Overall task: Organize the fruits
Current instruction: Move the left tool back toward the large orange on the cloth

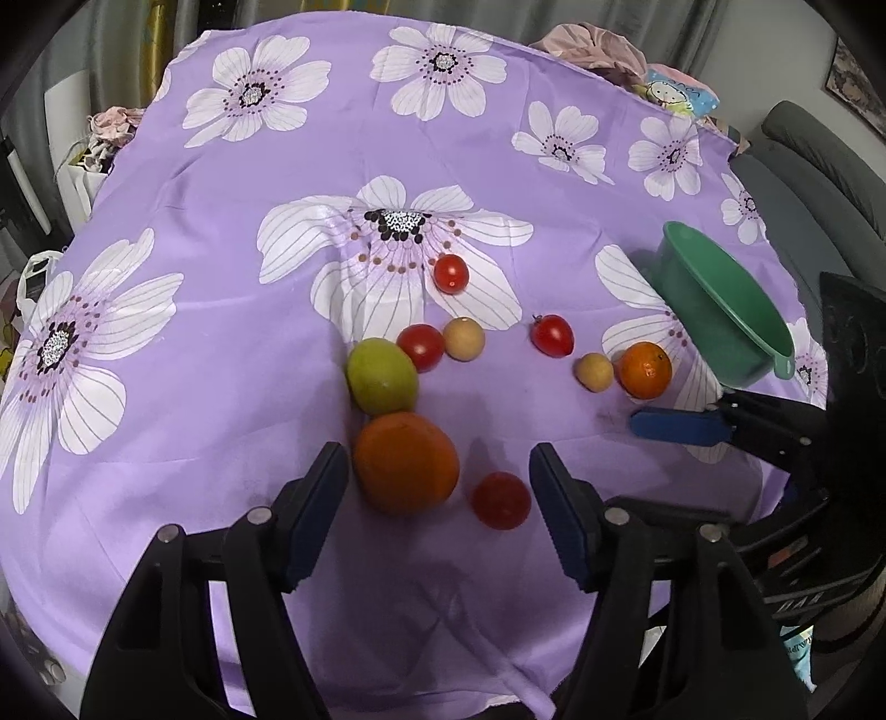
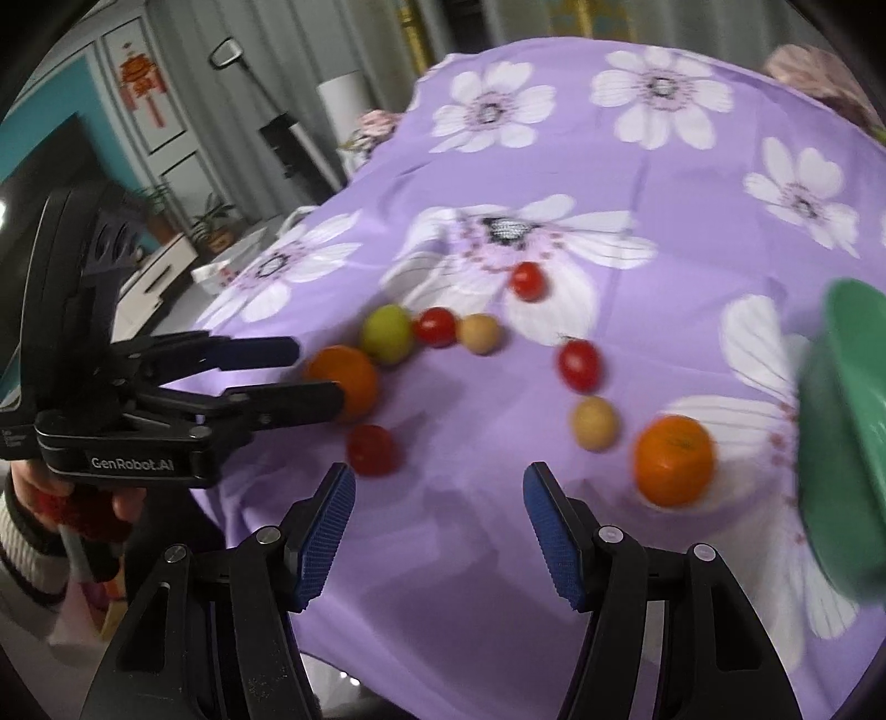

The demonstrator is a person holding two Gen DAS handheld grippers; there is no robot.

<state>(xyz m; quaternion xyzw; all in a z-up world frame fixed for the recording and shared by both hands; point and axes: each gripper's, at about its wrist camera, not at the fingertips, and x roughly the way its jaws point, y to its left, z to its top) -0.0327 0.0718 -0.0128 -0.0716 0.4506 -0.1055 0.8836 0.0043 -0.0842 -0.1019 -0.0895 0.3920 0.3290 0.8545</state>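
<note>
A large orange (image 1: 406, 462) and a red tomato (image 1: 501, 500) lie between the fingers of my left gripper (image 1: 437, 465), which is open; its left pad is close beside the orange. Behind them sit a green fruit (image 1: 382, 376), three more tomatoes (image 1: 421, 348) (image 1: 451, 273) (image 1: 552, 334), two tan round fruits (image 1: 464, 339) (image 1: 594, 372) and a small orange (image 1: 645, 370). A green bowl (image 1: 720, 310) stands at the right. My right gripper (image 2: 440, 482) is open over bare cloth, with the small orange (image 2: 673, 459) to its right. The right wrist view is blurred.
A purple flowered cloth (image 1: 221, 343) covers the table and drops off at the near edge. Piles of clothes (image 1: 598, 50) lie at the far edge, and a grey sofa (image 1: 819, 160) stands on the right. A hand (image 2: 55, 498) holds the left gripper (image 2: 318, 376).
</note>
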